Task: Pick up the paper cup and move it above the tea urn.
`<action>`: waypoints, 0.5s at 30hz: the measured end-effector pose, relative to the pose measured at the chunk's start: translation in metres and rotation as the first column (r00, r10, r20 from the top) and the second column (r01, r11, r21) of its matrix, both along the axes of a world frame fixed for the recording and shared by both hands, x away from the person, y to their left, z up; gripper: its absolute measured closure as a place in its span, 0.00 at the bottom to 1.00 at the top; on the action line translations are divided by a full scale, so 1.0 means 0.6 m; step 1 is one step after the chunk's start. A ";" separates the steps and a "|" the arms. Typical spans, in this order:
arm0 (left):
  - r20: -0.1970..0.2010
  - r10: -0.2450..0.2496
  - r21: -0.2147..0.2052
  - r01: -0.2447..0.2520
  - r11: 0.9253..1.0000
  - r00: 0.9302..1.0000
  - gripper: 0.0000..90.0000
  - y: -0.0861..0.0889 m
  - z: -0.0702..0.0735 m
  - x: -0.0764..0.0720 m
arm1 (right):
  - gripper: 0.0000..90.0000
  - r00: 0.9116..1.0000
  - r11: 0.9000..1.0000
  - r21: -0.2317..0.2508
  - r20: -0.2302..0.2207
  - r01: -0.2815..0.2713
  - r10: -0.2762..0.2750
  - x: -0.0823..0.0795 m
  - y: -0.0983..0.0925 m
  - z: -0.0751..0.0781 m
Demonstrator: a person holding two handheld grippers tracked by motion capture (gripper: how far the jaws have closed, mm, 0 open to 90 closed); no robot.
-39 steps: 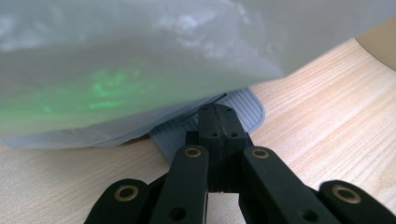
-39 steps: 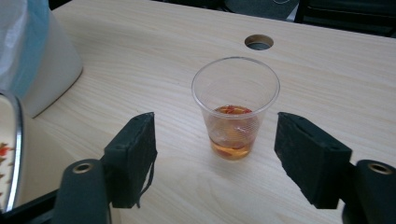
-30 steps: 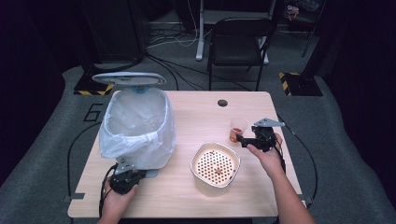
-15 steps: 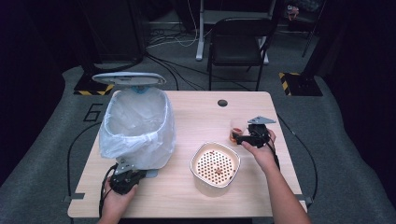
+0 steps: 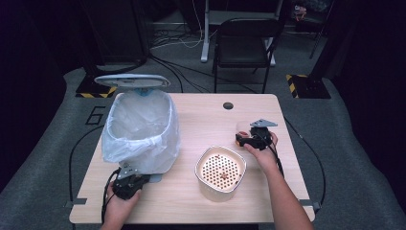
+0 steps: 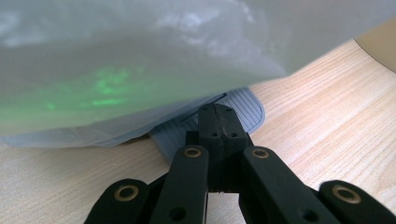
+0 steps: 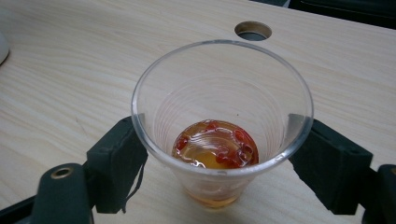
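- Since the earlier high-view pictures, the right gripper point(image 5: 243, 139) has slid leftward and down toward the clear plastic cup point(image 5: 241, 129); its jaws have just been closing, with the cup between them. The left gripper point(image 5: 130, 178) and the bin have kept their places.
- Largest on the wooden table point(image 5: 210, 112) is the pedal bin point(image 5: 141, 129), standing on the left half with its lid point(image 5: 131, 80) raised behind it and a pale, translucent liner point(image 6: 140, 60) draped over its rim and sides.
- In the left gripper view the liner hangs low over the bin's ribbed grey pedal point(image 6: 243, 109), which sticks out at table level.
- That gripper's jaws are pressed fully together with nothing between them, their tip resting on or just over the pedal; whether it truly touches I cannot tell.
- Next in size is the cream pot with a perforated insert point(image 5: 220, 170), on the near-right part of the table, a few orange scraps lying on its holes.
- The cup point(image 7: 222, 121) stands upright on the right part of the table, beyond the pot and short of the round cable hole point(image 7: 252, 30).
- It is thin, see-through and faintly ribbed, with a rolled rim.
- At its bottom sits a shallow pool of amber liquid ringed with small red bits.
- The right gripper's black pads point(image 7: 116, 163) flank the cup's wall on both sides, right against it or nearly so; a firm clamp cannot be told.
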State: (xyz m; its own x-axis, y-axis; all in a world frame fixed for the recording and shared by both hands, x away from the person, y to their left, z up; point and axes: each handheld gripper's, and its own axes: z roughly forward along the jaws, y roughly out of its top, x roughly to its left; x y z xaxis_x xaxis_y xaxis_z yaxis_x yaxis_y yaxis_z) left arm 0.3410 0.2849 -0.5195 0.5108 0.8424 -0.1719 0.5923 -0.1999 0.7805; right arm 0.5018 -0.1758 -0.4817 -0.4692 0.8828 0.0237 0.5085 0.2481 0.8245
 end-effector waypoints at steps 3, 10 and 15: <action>0.002 0.003 -0.003 -0.003 1.000 1.000 1.00 0.000 -0.001 0.000 | 0.28 1.000 1.000 0.001 -0.001 -0.007 0.007 0.004 0.000 -0.005; 0.000 0.006 0.000 -0.006 1.000 1.000 1.00 0.000 0.000 -0.001 | 0.27 1.000 1.000 -0.003 0.002 -0.005 0.005 0.010 0.002 -0.012; -0.001 0.004 -0.006 -0.004 1.000 1.000 1.00 0.000 0.000 -0.001 | 0.35 1.000 1.000 -0.003 0.001 0.006 -0.006 0.011 0.003 -0.012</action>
